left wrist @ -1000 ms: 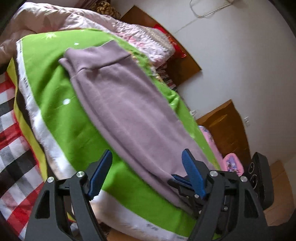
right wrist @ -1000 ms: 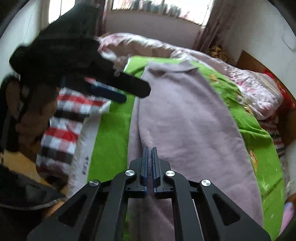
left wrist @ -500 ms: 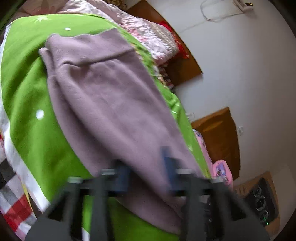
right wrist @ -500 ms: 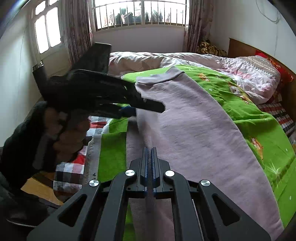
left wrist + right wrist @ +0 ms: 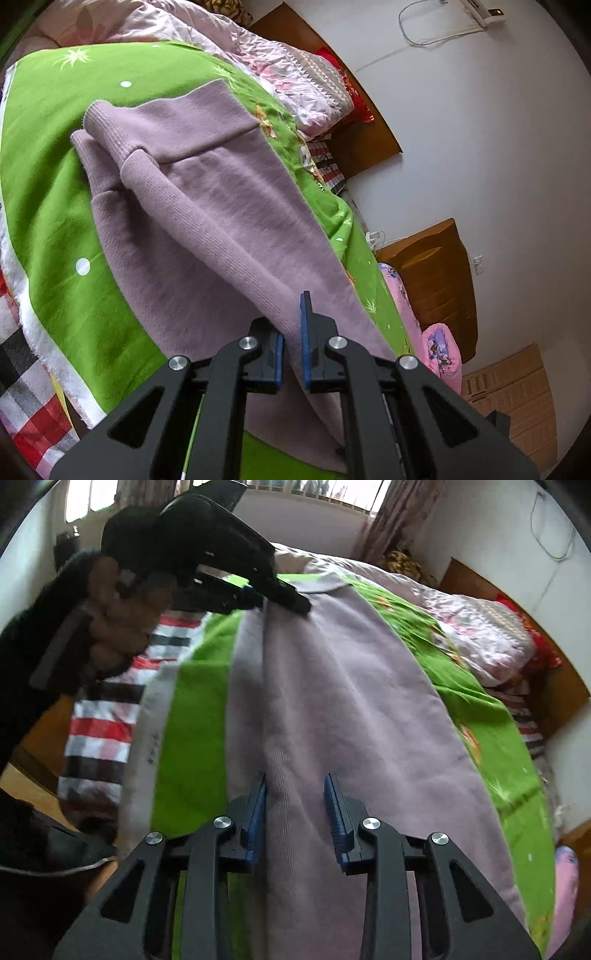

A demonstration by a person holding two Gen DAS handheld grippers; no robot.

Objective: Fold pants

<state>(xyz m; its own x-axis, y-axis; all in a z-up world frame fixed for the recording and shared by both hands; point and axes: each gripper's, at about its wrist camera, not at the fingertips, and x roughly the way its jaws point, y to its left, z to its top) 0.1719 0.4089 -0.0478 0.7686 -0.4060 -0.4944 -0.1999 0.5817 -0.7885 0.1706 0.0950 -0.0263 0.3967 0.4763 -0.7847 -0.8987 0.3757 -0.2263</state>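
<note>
One pants (image 5: pixel 207 221), lilac. One green blanket (image 5: pixel 48 177) under it. One checked sheet (image 5: pixel 99 720). My two grippers: left (image 5: pixel 291 339), right (image 5: pixel 295 812). One bed (image 5: pixel 303 85).

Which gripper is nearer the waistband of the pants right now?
Left. In the right wrist view the left gripper sits far up the pants, close to the waistband. The right gripper, jaws opening, straddles the fabric at the near end.

The pants (image 5: pixel 221 206) are seen in plain mauve with a ribbed waistband. The blanket (image 5: pixel 48 177) is shown bright green with white dots and a white border. A red, white and black checked sheet (image 5: pixel 107 723) is seen beside it.
</note>
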